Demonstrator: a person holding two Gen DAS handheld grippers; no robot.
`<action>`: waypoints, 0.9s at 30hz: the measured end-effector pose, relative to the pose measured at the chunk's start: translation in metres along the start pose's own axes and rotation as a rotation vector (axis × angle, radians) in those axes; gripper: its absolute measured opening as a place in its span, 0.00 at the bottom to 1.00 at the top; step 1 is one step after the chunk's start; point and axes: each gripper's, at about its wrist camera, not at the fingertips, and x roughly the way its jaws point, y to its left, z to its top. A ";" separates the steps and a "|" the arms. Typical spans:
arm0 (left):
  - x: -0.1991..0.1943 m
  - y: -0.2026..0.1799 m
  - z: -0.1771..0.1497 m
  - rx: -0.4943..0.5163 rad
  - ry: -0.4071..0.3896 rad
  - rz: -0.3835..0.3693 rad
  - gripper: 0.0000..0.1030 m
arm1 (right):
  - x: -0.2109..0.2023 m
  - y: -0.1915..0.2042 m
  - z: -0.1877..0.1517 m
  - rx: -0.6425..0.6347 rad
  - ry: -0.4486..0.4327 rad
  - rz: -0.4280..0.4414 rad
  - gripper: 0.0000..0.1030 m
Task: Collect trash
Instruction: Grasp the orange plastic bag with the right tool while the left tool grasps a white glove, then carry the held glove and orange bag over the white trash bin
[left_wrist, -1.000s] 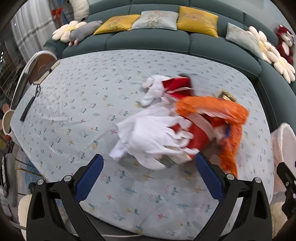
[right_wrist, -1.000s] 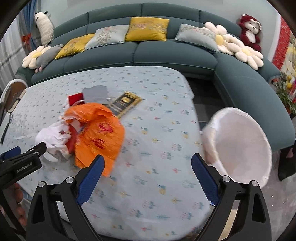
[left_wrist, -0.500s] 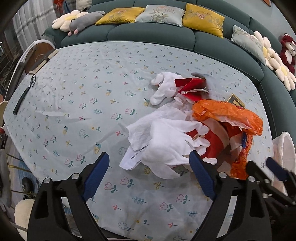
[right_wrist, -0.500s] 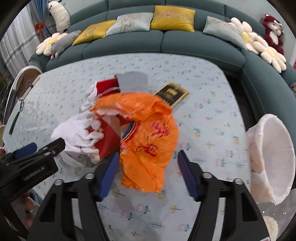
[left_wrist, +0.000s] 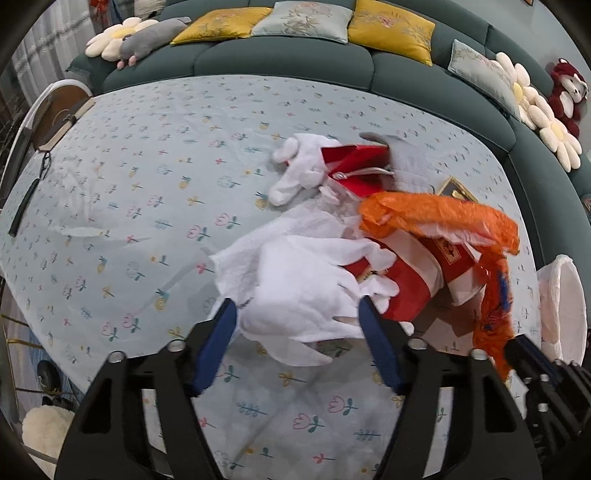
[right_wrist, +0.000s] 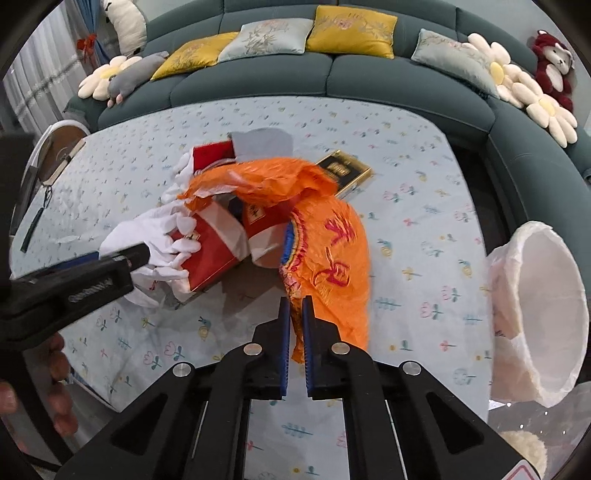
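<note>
A trash pile lies on the floral tablecloth (left_wrist: 129, 229): white gloves (left_wrist: 299, 288), red paper bags (left_wrist: 406, 284), a grey cloth (left_wrist: 410, 162) and an orange plastic bag (right_wrist: 332, 251). My right gripper (right_wrist: 295, 314) is shut on the orange bag's lower edge. My left gripper (left_wrist: 295, 325) is open, its blue fingers on either side of the white glove at the pile's near edge. The left gripper also shows in the right wrist view (right_wrist: 122, 258), beside the glove (right_wrist: 162, 229).
A white-lined trash bin (right_wrist: 535, 314) stands off the table's right edge. A black and gold box (right_wrist: 343, 170) lies behind the pile. A teal sofa (right_wrist: 332, 74) with cushions curves around the far side. A black strap (left_wrist: 26, 199) lies at the table's left.
My right gripper moved in and closed on the orange bag. My left gripper moved forward and narrowed around the white glove.
</note>
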 end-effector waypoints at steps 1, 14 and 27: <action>0.001 -0.001 0.000 0.001 0.002 0.003 0.55 | -0.001 -0.003 0.001 0.003 -0.004 -0.001 0.06; -0.013 -0.005 -0.013 0.012 0.011 -0.029 0.11 | -0.030 -0.021 0.004 0.039 -0.064 -0.012 0.05; -0.041 -0.034 -0.044 0.070 0.023 -0.093 0.11 | -0.046 -0.063 -0.016 0.115 -0.075 -0.045 0.05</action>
